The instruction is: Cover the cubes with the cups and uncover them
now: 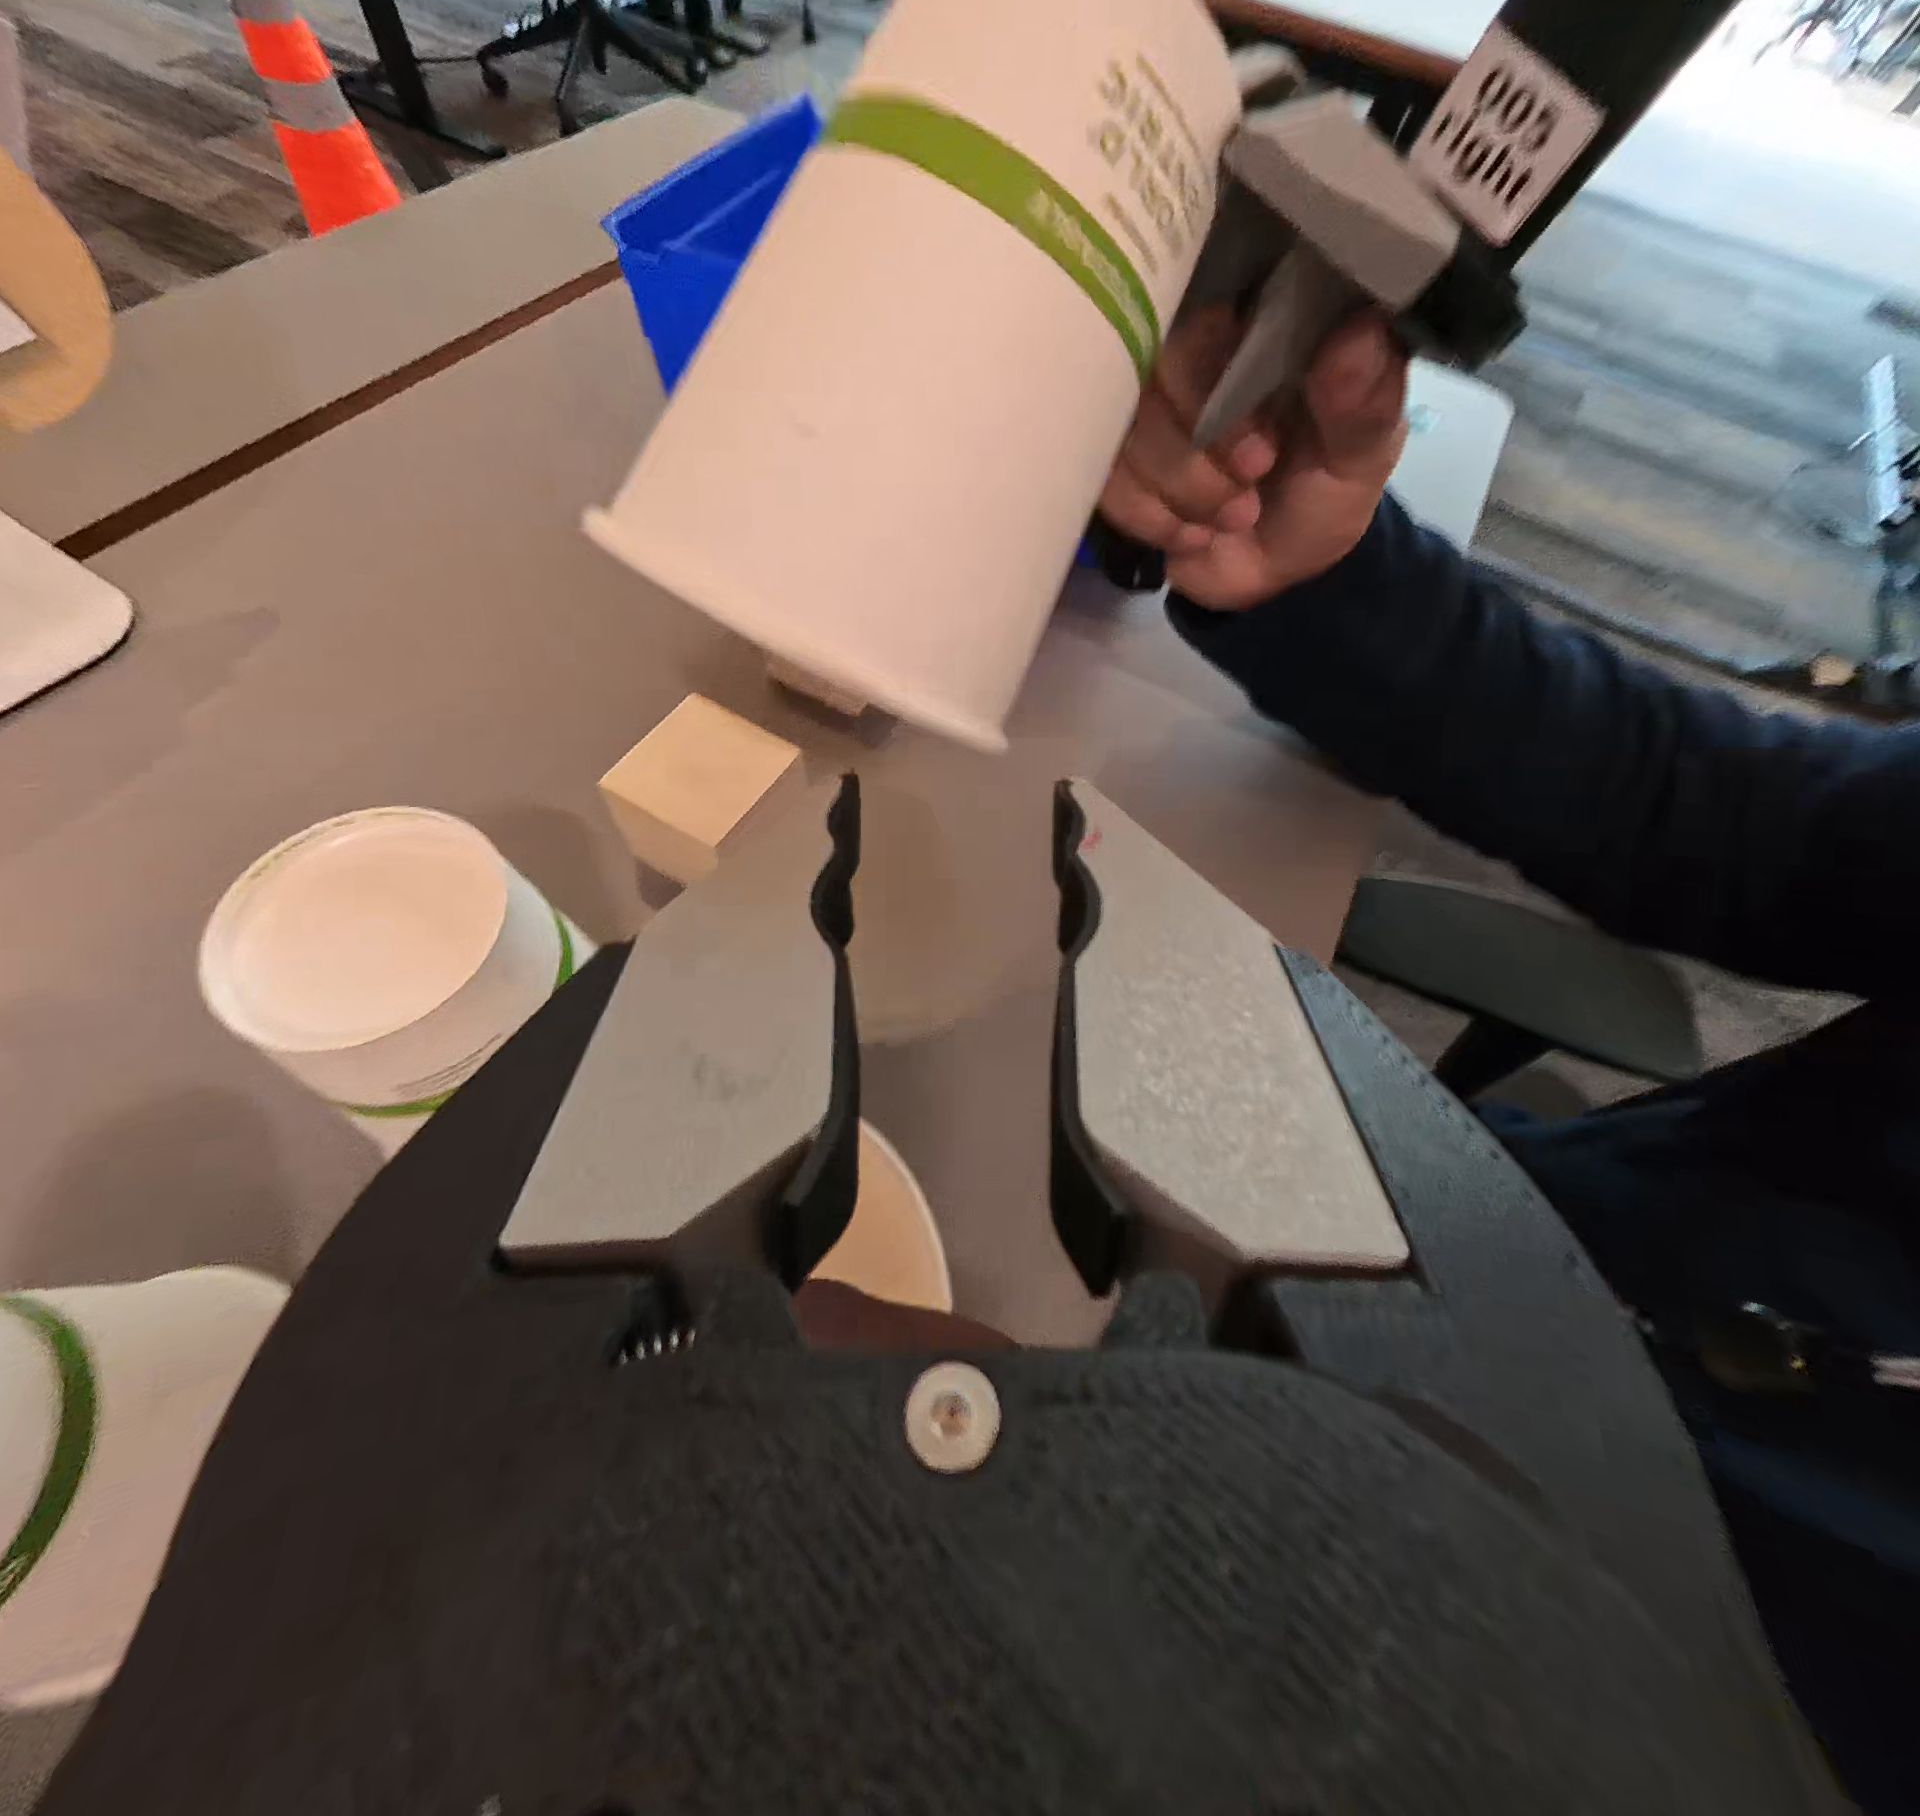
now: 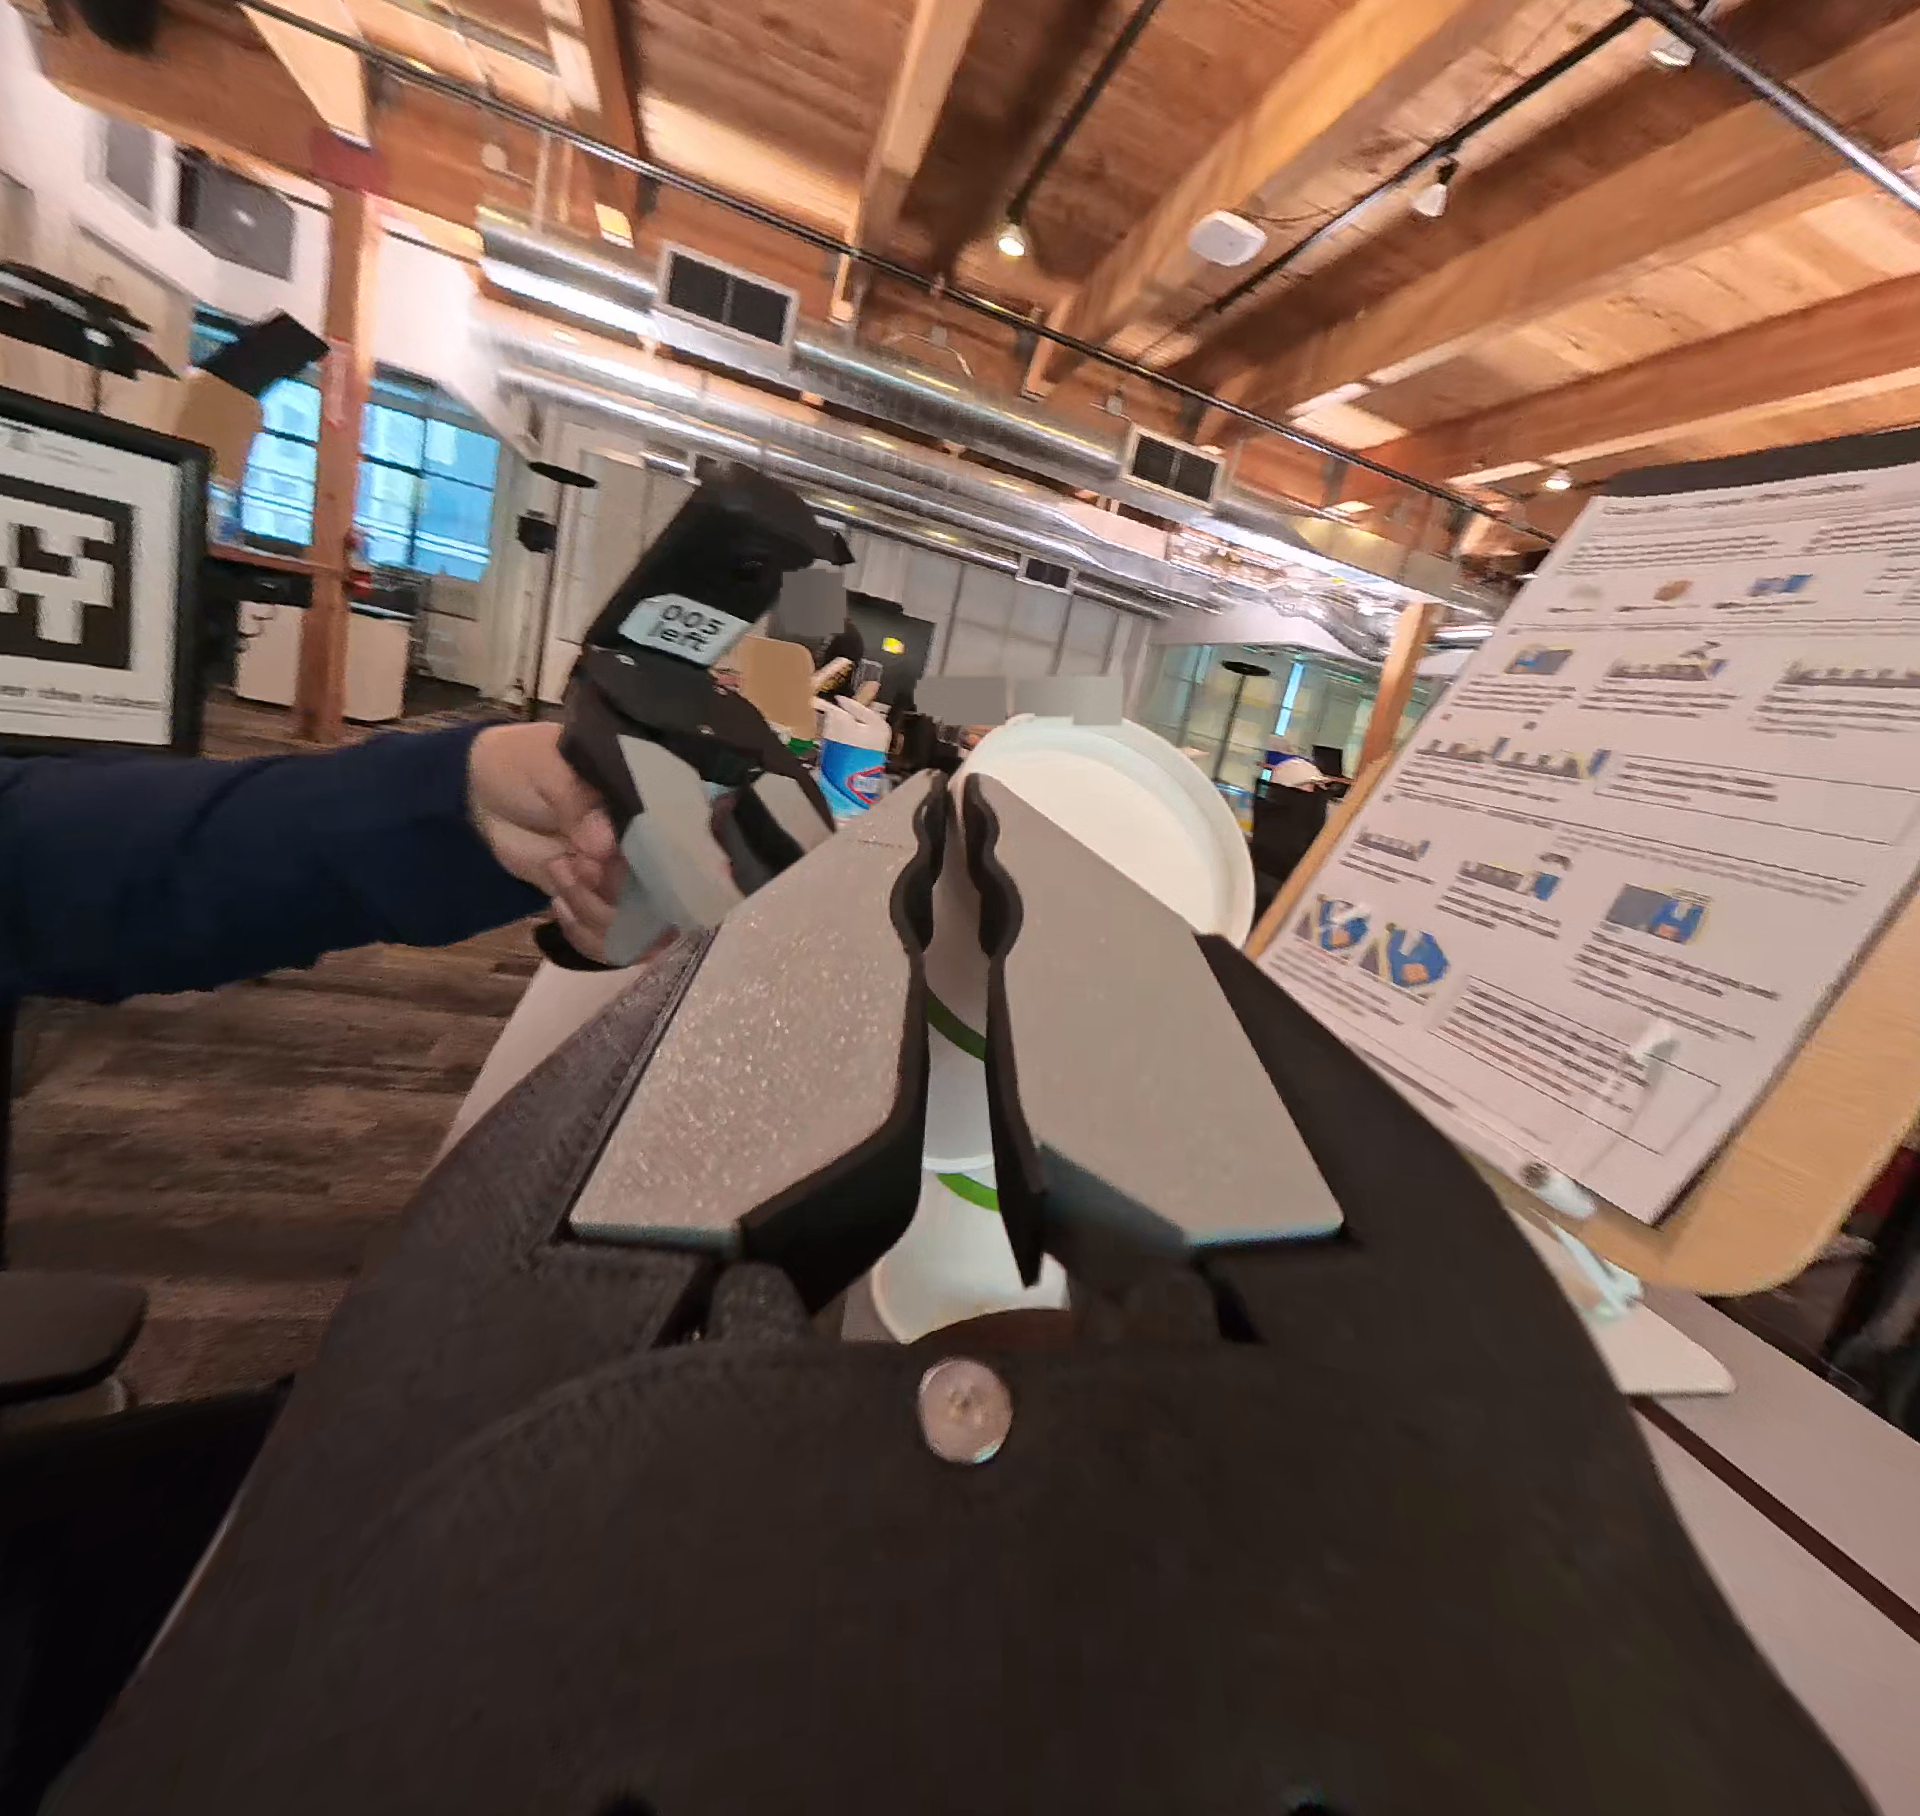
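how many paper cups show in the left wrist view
4: one held tilted in the right gripper, one inverted at left, one at the lower left edge, one partly hidden behind the left fingers.

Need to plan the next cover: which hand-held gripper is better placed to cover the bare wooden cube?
Right. The right hand-held gripper holds a white paper cup with a green band, mouth down, near the pale wooden cube. The left hand-held gripper is open and empty.

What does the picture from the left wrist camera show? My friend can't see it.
A white paper cup with a green band hangs tilted in the air, clamped by the right gripper, above a pale wooden cube on the grey table. In front, the left gripper is open and empty.
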`<state>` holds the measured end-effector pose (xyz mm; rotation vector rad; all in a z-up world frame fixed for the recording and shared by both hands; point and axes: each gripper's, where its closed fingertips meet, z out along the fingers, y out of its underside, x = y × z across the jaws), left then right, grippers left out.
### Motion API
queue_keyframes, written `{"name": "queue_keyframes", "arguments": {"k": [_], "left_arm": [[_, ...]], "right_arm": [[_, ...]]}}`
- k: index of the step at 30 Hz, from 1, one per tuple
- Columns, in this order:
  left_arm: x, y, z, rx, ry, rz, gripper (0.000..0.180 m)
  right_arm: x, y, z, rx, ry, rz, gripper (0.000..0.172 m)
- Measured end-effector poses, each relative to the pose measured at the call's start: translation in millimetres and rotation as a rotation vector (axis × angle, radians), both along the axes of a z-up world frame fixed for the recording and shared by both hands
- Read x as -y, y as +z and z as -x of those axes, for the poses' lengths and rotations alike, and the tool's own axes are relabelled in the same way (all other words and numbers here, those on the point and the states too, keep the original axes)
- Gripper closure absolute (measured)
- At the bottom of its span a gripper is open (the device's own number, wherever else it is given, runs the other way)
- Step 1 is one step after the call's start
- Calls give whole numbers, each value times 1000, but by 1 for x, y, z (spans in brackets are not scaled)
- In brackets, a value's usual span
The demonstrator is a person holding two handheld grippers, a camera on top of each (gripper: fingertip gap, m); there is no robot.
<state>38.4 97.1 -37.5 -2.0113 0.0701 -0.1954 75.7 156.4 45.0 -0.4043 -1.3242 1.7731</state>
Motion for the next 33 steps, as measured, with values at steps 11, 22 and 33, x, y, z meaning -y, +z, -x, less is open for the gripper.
{"name": "queue_keyframes", "arguments": {"k": [11,22,33], "left_arm": [[18,56,19,-100,63,-157,178],[117,61,38,-767,50,397,179],[101,26,9,-671,-97,457,179]], "right_arm": [[17,-17,1,101,158,-24,172],[25,-63,39,294,55,-152,161],[7,-69,49,340,3,-106,162]]}}
